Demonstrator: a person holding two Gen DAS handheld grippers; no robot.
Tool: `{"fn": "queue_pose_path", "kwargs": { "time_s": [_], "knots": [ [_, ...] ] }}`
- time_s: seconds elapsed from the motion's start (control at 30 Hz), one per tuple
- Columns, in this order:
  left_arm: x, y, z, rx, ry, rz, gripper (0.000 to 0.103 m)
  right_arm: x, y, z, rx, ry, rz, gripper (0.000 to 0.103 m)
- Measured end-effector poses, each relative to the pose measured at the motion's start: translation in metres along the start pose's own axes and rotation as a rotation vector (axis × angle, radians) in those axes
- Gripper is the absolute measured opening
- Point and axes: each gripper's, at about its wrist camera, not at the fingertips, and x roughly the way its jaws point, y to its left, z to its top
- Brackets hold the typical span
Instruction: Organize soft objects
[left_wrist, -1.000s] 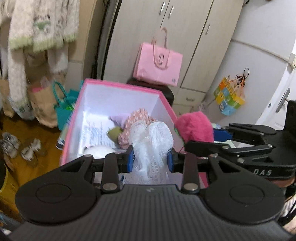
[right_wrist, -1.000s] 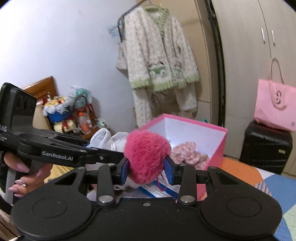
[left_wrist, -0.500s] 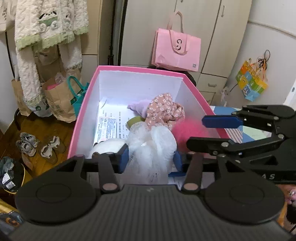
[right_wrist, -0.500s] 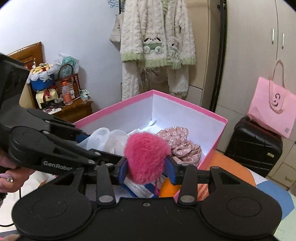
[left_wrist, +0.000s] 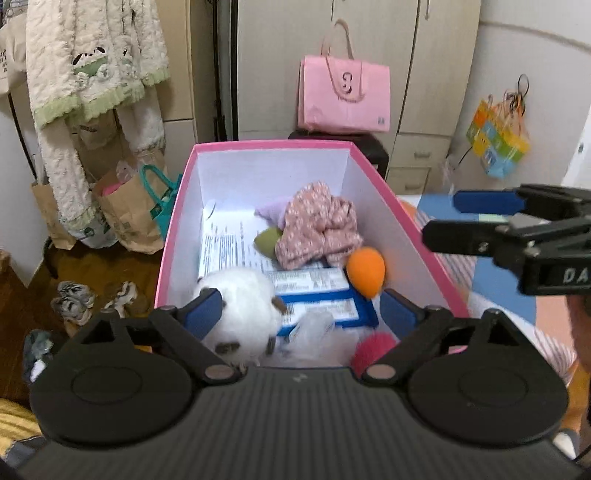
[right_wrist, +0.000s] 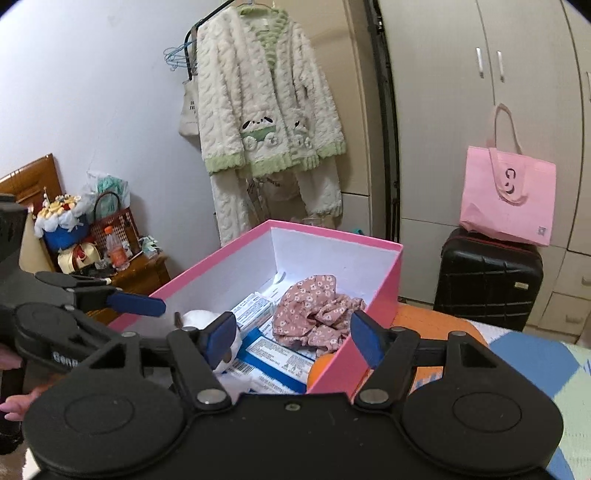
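Left tool (left_wrist: 301, 312) points downward, its jaws just opened wide, nothing between the pads. Right tool (right_wrist: 293, 338) stands beside it, jaws likewise just opened and gripping nothing.

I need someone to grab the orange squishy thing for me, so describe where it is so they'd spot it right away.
Look into the pink box with white inner walls, in front of the wardrobe. Along its right wall, just nearer than the crumpled pink floral cloth, sits the orange egg-shaped sponge. It is the only smooth, plain orange item; its neighbours are fluffy, patterned or printed cartons.
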Motion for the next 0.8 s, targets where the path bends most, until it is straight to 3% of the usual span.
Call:
{"fn": "queue_pose_path", "kwargs": {
  "time_s": [0.17, 0.33, 0.43, 0.5, 0.8],
  "knots": [
    [-0.020, -0.007, 0.000, -0.031, 0.011, 0.048, 0.096, -0.019, 0.002, -0.006, 0.019, 0.033, -0.066, 0.076],
    [-0.047, -0.014, -0.001, -0.048, -0.019, 0.073, 0.097, -0.039, 0.002, -0.009, 0.031, 0.089, -0.156, 0.095],
    [-0.061, -0.022, -0.002, -0.028, -0.038, 0.076, 0.097, -0.055, 0.003, -0.009, 0.053, 0.109, -0.265, 0.096],
    [-0.068, -0.028, -0.003, -0.018, -0.041, 0.073, 0.097, -0.071, 0.006, -0.009, 0.035, 0.074, -0.326, 0.096],
    [-0.095, -0.062, -0.013, 0.075, -0.065, 0.073, 0.097, -0.122, -0.007, -0.017, 0.138, 0.037, -0.383, 0.098]
  ]
}}
